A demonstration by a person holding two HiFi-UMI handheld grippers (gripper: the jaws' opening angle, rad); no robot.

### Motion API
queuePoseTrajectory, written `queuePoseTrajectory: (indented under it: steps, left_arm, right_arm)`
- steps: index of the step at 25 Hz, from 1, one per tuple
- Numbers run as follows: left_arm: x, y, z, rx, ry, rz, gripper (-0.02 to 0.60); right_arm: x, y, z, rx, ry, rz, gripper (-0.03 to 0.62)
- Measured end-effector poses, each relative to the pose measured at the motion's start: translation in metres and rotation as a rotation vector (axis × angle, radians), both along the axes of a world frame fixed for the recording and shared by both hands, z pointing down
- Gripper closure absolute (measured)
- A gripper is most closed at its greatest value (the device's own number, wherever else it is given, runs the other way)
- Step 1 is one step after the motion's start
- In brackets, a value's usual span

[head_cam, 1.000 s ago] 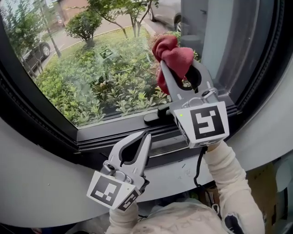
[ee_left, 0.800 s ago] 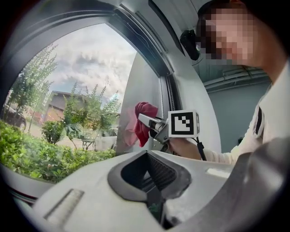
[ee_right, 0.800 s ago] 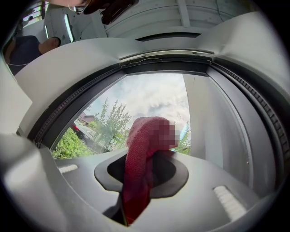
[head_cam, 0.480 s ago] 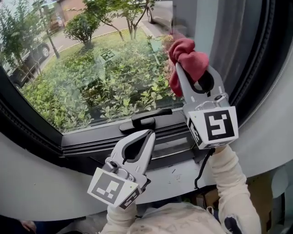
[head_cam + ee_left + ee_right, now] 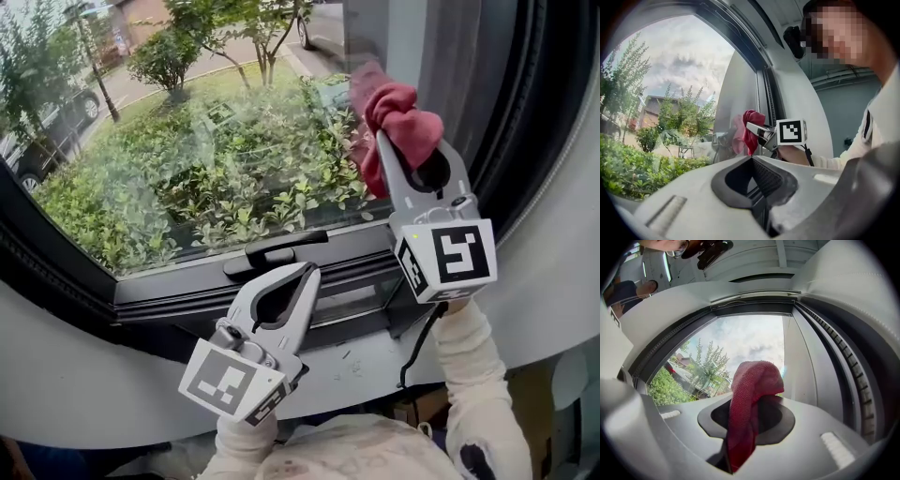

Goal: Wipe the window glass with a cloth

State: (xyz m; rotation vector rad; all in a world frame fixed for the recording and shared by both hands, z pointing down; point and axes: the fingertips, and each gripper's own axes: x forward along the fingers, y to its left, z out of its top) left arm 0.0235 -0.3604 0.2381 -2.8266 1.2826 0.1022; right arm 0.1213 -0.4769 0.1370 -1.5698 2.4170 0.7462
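Standing lengthwise in the clamped jaws of the right hand-held gripper (image 5: pixel 398 141), the red cloth (image 5: pixel 405 111) points its bunched end up against the window glass (image 5: pixel 187 150), beside the dark frame (image 5: pixel 525 112). The left hand-held gripper (image 5: pixel 304 274) hovers over the sill (image 5: pixel 178 292), jaws together and empty.

My head camera looks steeply down, close over the window glass (image 5: pixel 187 159). The camera on my left claw (image 5: pixel 305 274) faces up along its jaws — catching my right claw (image 5: pixel 750 126) and red cloth (image 5: pixel 752 117), which the right claw's own camera sees close against the same glass.
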Motion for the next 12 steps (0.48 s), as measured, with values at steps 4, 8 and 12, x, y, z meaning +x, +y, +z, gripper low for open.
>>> queuePoseTrajectory:
  steps: [4,8,12]
  left_arm:
    - [-0.005,0.005,-0.003,0.003,-0.010,-0.011,0.580]
    - [-0.012,0.012,-0.004,0.006,-0.018,-0.014,0.580]
    - [-0.019,0.023,-0.008,0.020,-0.020,-0.009,0.580]
  right_arm:
    - [0.000,0.000,-0.001,-0.022,-0.042,-0.005,0.479]
    - [-0.009,0.009,0.003,-0.074,-0.062,-0.047,0.479]
    - [-0.036,0.041,0.008,-0.078,-0.040,-0.141,0.479]
